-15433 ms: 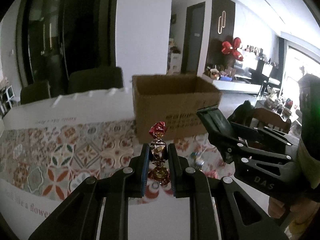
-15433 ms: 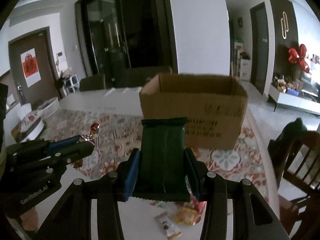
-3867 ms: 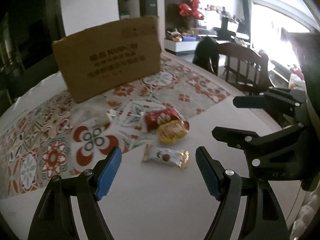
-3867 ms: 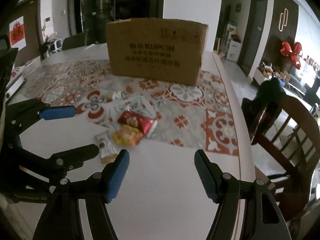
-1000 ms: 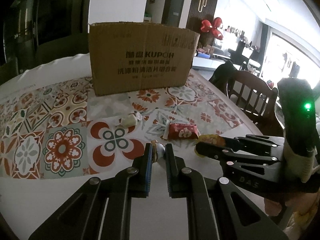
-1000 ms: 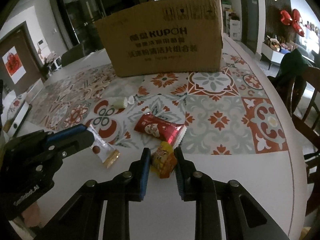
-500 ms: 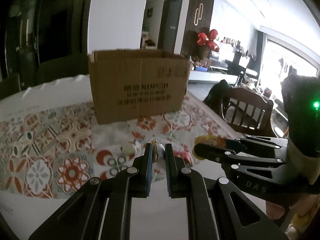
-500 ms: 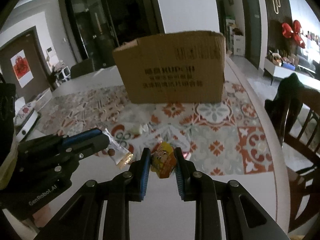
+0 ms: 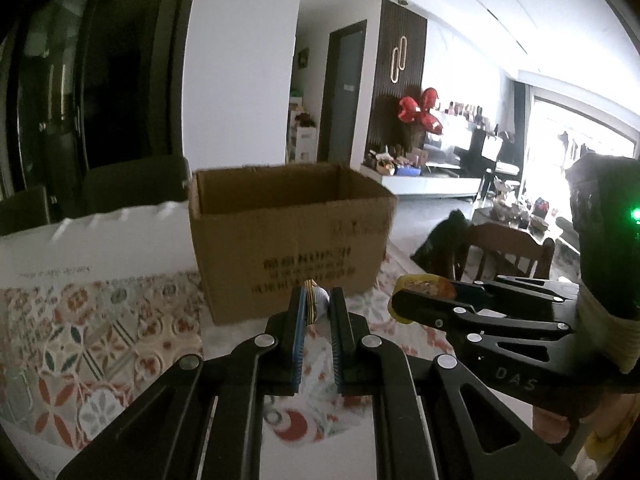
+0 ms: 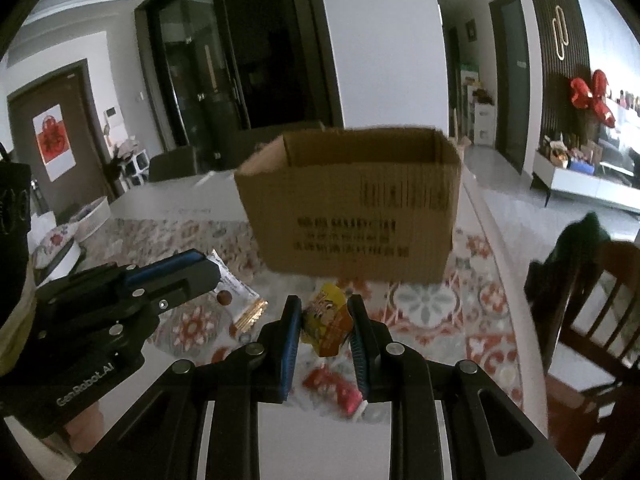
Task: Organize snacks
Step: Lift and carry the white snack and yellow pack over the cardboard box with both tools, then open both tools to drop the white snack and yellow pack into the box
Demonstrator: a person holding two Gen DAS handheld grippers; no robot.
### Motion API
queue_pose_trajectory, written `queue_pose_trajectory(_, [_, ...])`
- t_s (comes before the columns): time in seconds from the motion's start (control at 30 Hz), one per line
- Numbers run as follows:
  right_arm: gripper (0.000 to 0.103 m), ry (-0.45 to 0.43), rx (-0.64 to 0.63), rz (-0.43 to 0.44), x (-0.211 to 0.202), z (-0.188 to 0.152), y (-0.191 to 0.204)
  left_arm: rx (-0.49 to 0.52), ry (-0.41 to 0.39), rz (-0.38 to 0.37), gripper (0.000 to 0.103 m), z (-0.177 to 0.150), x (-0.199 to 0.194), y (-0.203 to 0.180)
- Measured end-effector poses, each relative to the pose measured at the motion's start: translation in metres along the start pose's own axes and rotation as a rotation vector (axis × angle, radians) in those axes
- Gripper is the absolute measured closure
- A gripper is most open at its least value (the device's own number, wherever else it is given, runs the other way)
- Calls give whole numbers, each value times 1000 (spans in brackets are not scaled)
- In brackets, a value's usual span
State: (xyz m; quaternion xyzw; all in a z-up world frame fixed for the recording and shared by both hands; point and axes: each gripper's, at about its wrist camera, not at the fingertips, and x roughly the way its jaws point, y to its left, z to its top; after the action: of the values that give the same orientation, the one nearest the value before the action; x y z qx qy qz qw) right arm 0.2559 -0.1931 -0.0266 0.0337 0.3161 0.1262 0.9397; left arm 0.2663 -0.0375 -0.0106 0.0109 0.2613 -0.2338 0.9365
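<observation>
My left gripper (image 9: 316,304) is shut on a white snack bar with gold ends (image 9: 313,305), seen edge-on between its pads; in the right wrist view the bar (image 10: 236,294) sticks out from that gripper (image 10: 216,266). My right gripper (image 10: 325,312) is shut on a yellow snack packet (image 10: 326,324), which also shows in the left wrist view (image 9: 424,283) at the tips of that gripper (image 9: 404,300). Both are raised above the table, in front of the open cardboard box (image 9: 288,236) (image 10: 352,208). A red snack packet (image 10: 332,392) lies on the table below.
A patterned tile mat (image 9: 80,340) covers the white table (image 10: 320,440). A wooden chair (image 10: 592,320) with a dark garment stands at the right edge. White dishes (image 10: 68,232) sit at the far left. Dark chairs (image 9: 132,184) stand behind the table.
Both grippers have risen with their snacks. The box now looks lower in view and its open top shows. The red packet stays on the table.
</observation>
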Motion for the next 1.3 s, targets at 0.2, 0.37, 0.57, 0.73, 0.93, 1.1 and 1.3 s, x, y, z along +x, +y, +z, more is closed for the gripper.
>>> queue_pose_trajectory(0.2, [78,-42,20,16,5,28,-6,-9,-43,10,90,25,6,9])
queue_pose_trajectory(0.37, [78,-70,24,26,10,48,-9,0,-73,27,90,46,12,15])
queue_pose_trajectory(0.57, [78,-91,23,23,21,72,-15,7,-98,48,90,68,19,21])
queue_pose_trajectory(0.73, [78,-96,24,19,31,88,-20,13,-112,65,90,86,29,28])
queue_pose_trajectory(0.93, [78,-98,13,-9,45,108,-26,10,-92,82,90,106,52,37])
queue_pose_trajectory(1.1, [78,-88,15,-28,58,119,-33,0,-57,93,90,112,75,43])
queue_pose_trajectory(1.3, [78,-57,7,-56,75,122,-40,12,-19,132,83,113,94,44])
